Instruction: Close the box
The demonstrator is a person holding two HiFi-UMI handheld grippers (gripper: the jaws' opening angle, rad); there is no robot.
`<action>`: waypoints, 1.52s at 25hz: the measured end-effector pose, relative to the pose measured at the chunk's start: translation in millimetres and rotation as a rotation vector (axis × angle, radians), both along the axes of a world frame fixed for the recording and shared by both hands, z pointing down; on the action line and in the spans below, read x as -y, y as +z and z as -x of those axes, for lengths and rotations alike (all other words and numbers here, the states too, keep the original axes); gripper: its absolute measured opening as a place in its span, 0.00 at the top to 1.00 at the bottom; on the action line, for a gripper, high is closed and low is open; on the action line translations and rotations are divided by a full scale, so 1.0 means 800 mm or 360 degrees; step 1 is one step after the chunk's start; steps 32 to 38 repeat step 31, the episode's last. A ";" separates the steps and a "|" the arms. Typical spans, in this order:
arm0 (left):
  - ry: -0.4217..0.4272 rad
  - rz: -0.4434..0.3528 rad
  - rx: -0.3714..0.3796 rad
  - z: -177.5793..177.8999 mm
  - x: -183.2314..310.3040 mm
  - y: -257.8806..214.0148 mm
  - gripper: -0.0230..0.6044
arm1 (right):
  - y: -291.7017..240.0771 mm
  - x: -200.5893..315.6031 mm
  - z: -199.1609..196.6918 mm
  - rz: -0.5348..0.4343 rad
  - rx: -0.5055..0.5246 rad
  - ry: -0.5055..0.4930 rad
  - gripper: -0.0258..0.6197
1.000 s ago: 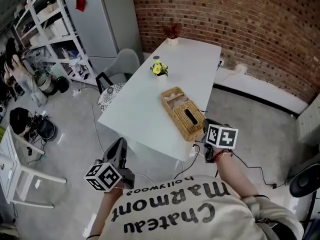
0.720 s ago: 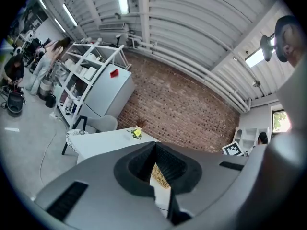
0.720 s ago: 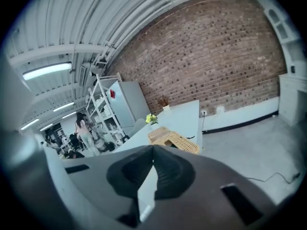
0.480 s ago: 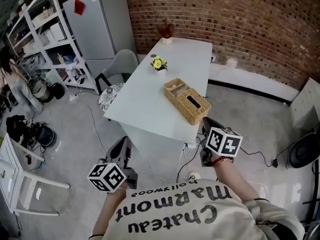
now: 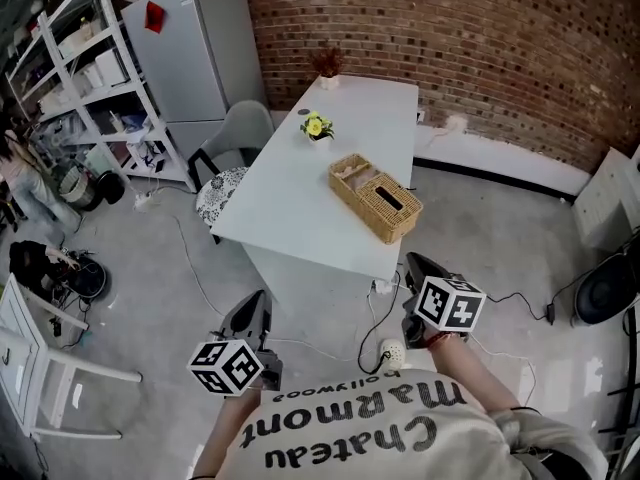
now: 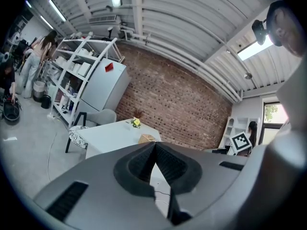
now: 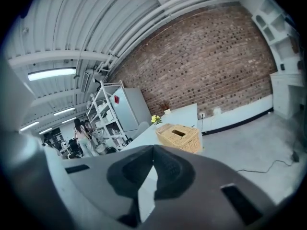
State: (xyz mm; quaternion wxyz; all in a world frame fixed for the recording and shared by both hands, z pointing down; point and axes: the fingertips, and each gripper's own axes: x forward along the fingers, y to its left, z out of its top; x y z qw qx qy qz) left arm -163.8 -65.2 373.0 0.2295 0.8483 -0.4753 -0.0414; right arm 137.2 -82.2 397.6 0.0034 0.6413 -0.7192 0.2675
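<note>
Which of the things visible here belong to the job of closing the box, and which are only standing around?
For the job: wicker box, left gripper, right gripper, both shut and empty.
Only standing around: yellow flowers, red plant, grey chair, fridge, shelves.

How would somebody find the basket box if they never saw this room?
Start at the long white table in front of the brick wall. Near its right edge, at the end closest to the person, sits the wicker box. It is the only woven tan thing there, with a dark slot on top; the yellow flowers and reddish plant stand farther up.
</note>
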 end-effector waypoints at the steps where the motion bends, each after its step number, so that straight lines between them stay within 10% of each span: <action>1: 0.0002 0.0004 -0.0002 0.001 -0.001 0.002 0.96 | 0.001 -0.001 0.002 -0.0004 -0.0007 -0.0005 0.96; 38: -0.0155 0.0024 -0.0117 0.027 0.004 0.003 0.96 | -0.002 0.024 -0.001 0.0045 0.0018 -0.0049 0.96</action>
